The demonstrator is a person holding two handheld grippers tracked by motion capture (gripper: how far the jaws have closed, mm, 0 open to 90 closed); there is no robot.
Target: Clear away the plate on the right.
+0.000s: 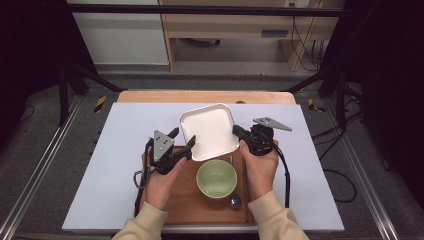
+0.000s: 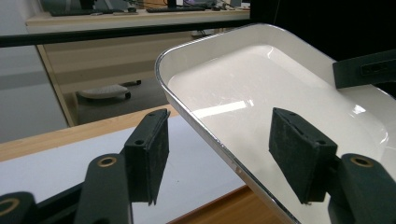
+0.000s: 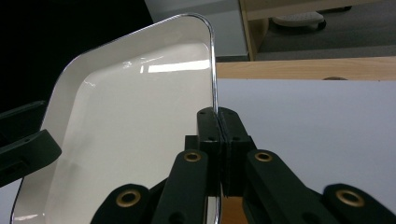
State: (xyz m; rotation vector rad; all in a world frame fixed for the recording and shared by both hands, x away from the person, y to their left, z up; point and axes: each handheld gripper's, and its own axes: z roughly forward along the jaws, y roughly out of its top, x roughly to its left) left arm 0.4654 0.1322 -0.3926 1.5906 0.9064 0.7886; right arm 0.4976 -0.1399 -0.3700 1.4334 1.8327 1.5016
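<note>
In the high view a white square plate sits at the centre of the frame, tilted, with its near edge over the far end of a wooden tray. The right claw meets the plate's right edge and the left claw sits at its lower left corner.

The right gripper view shows what the high view cannot: that claw is pressed fully together on the thin rim of the plate, which rises up the left half of the frame clear of the counter.

The left gripper view shows its claw spread wide, one jaw under the rim at lower left and the other over the plate's inner face at lower right; neither pad presses on the rim.

On the tray, just below the plate in the high view, stands a green bowl. A spoon and chopsticks lie to its right, close to the right hand.

The pale sheet on the counter lies bare to the left and right of the tray, and above the plate up to the wooden far edge.
</note>
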